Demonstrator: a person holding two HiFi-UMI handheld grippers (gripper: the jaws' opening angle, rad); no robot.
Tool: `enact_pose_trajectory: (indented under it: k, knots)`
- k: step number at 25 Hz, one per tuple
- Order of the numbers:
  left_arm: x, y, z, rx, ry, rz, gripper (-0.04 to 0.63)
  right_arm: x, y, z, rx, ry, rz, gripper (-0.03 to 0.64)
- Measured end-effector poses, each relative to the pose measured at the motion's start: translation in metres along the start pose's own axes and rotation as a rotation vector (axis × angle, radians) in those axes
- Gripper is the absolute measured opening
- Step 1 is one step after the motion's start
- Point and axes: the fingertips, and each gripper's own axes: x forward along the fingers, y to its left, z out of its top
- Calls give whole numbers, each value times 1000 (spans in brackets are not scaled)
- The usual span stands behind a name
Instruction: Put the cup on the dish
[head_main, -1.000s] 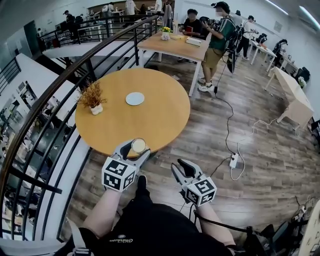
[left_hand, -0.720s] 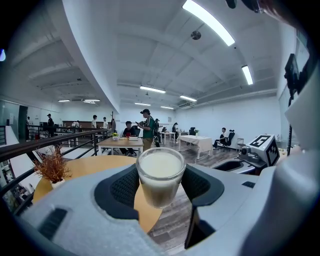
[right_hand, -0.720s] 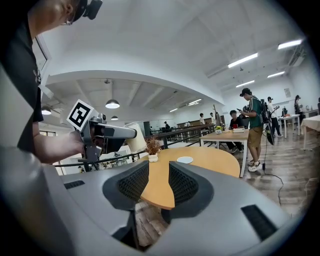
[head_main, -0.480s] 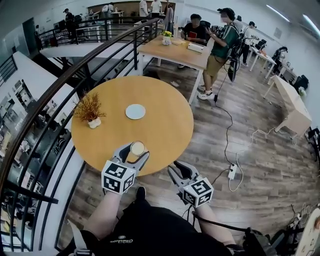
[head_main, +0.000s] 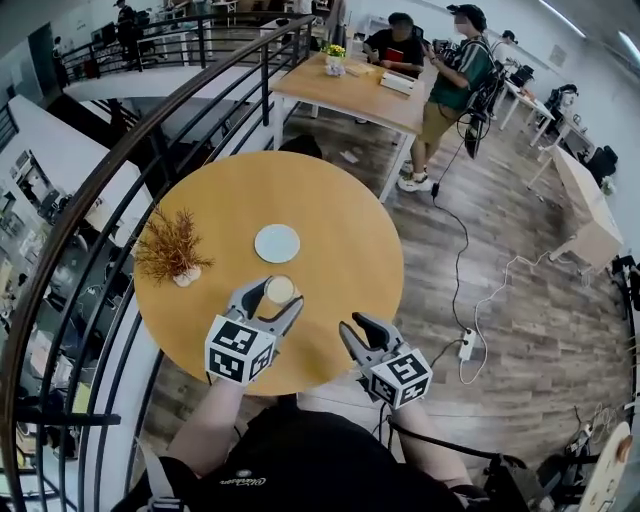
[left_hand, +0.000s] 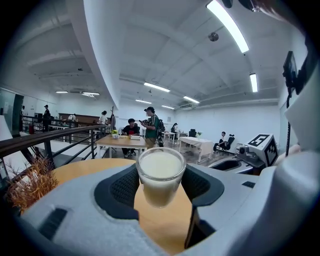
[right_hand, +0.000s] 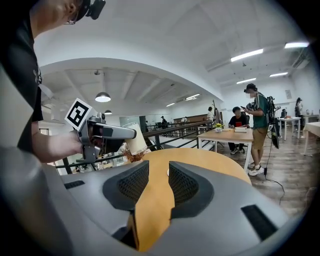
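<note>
A clear cup (head_main: 279, 290) of pale milky liquid hangs above the round wooden table (head_main: 340, 230), with my left gripper (head_main: 272, 296) shut on it. In the left gripper view the cup (left_hand: 160, 175) sits upright between the black pads (left_hand: 120, 187) of that gripper (left_hand: 160, 186). A small pale round dish (head_main: 277, 243) lies on the table just beyond the cup. My right gripper (head_main: 362, 330) hovers at the table's near right edge. Its jaws (right_hand: 158, 182) stand a little apart with nothing between them. In the right gripper view the held cup (right_hand: 134, 142) shows to the left.
A small potted dry plant (head_main: 172, 250) stands on the table's left side. A black curved railing (head_main: 90, 230) runs along the left. Beyond are a rectangular table (head_main: 350, 85) with people, and a cable with a power strip (head_main: 465, 345) on the wooden floor.
Both grippers have moved forward over the table. The held cup has come from the table's near edge to just short of the dish. The left gripper's hold looks unchanged.
</note>
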Motion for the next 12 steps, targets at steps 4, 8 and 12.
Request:
enact_pose_trajectory:
  k: [4, 8, 12]
  knots:
    - [21, 41, 3, -15, 19, -17, 264, 43, -11, 14, 6, 4, -8, 107]
    - [41, 58, -5, -32, 48, -30, 264, 61, -30, 12, 17, 13, -39, 107]
    - [65, 57, -10, -22, 68, -30, 264, 69, -65, 16, 32, -24, -80, 107]
